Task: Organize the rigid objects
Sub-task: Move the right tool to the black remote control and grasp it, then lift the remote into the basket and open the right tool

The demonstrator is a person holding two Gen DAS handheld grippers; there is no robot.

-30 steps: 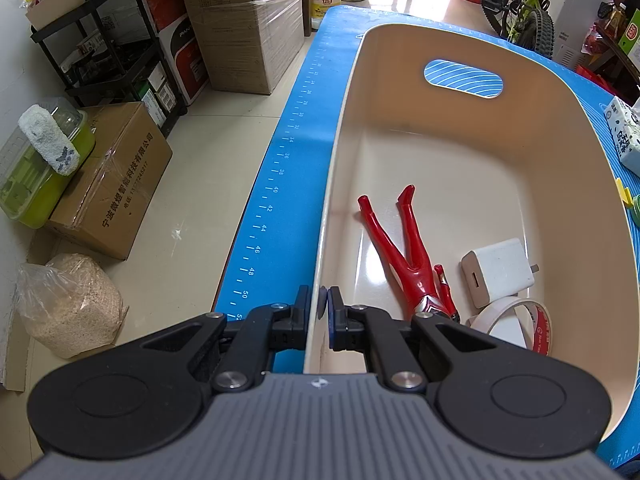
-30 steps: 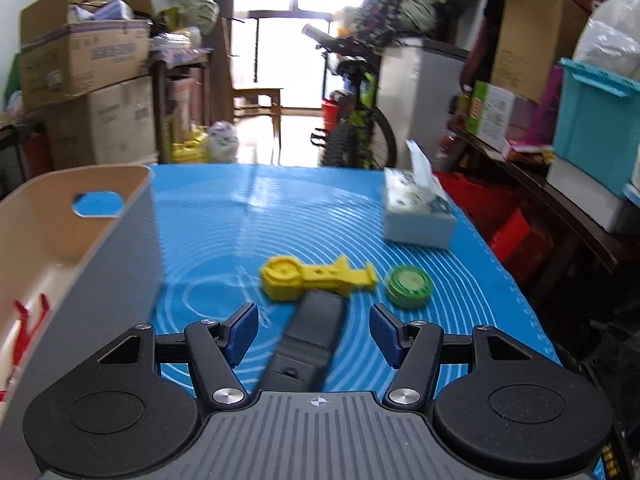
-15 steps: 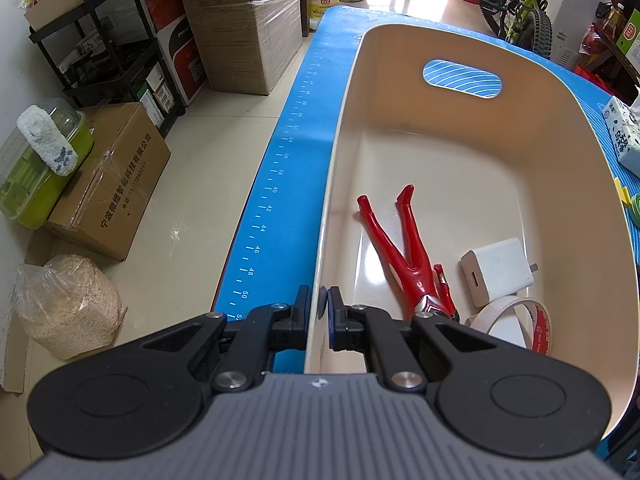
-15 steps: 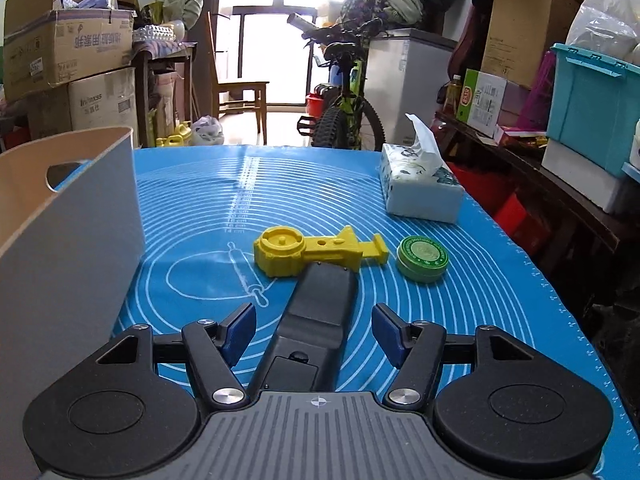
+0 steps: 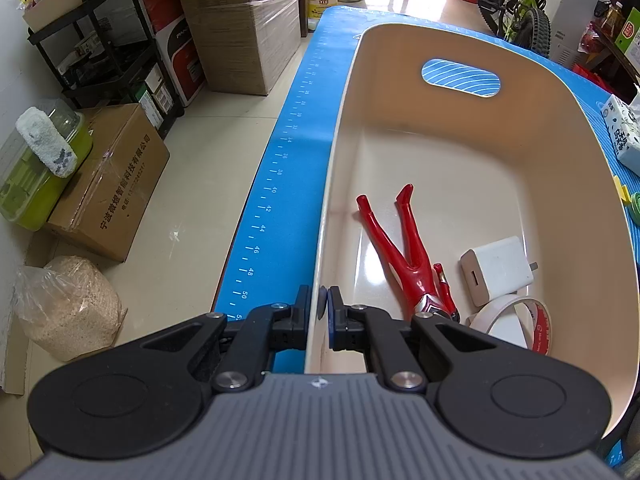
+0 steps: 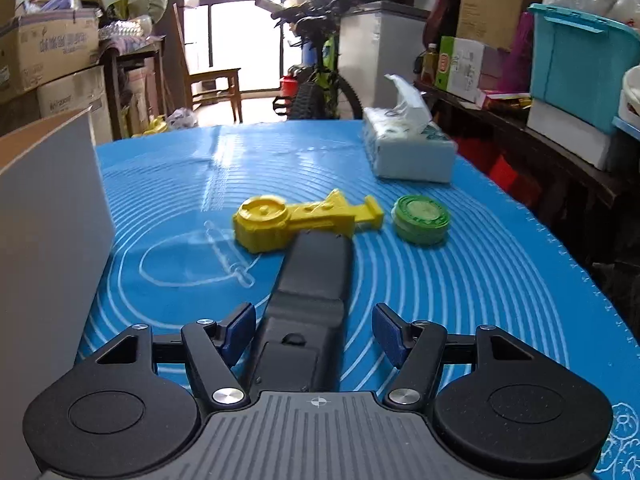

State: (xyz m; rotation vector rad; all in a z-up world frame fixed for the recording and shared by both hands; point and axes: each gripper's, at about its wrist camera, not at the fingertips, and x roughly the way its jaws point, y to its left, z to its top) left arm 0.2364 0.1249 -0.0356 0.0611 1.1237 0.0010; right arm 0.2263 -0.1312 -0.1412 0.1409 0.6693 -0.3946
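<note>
My left gripper (image 5: 323, 307) is shut on the near rim of the beige bin (image 5: 520, 184). In the bin lie a red figure (image 5: 408, 252), a white charger (image 5: 496, 270) and a tape roll (image 5: 512, 322). My right gripper (image 6: 314, 332) is open low over the blue mat (image 6: 460, 280), its fingers on either side of a black remote-like device (image 6: 312, 292) without touching it. Beyond it lie a yellow plastic tool (image 6: 296, 222) and a green round tin (image 6: 420, 218). The bin's grey outer wall (image 6: 48, 240) stands at the left.
A tissue box (image 6: 408, 152) sits at the mat's far right. Beyond the table are a bicycle (image 6: 316, 80), a chair, cardboard boxes (image 5: 240, 20) and shelves. The mat's left edge (image 5: 272, 184) drops to the floor with boxes and a bag.
My right gripper has dropped lower and moved forward over the black device, which now lies between the open fingers. The left gripper stays shut on the bin rim.
</note>
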